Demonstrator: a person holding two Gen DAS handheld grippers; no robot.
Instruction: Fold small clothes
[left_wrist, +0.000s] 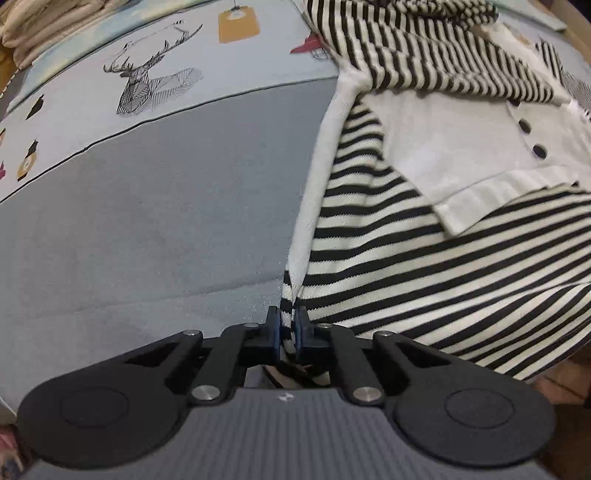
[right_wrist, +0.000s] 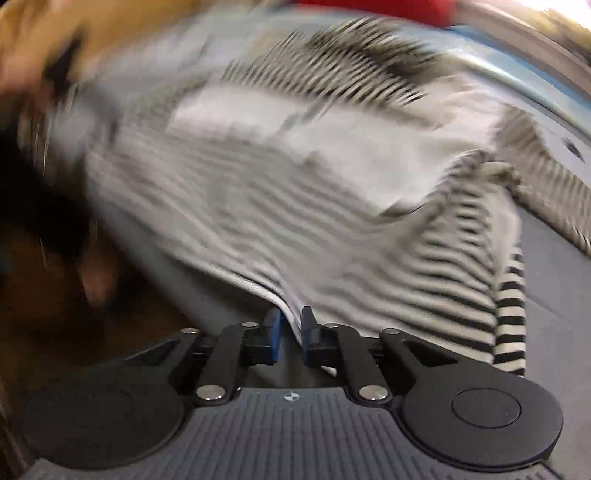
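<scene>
Claws (left_wrist: 287, 328) (right_wrist: 290, 328) clamped on striped top (left_wrist: 424, 258).

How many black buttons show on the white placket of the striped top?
2: upper black button and lower black button, both on the white placket in the left wrist view. Others may be hidden by folds.

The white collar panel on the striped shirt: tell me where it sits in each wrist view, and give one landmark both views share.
Left wrist view: the white collar panel sits upper right, sharp, with two black buttons on its right side.
Right wrist view: it sits at upper centre, badly blurred; no buttons can be made out.
Shared landmark: the striped shirt's hem, pinched between each gripper's blue-padded fingers at bottom centre.
</scene>
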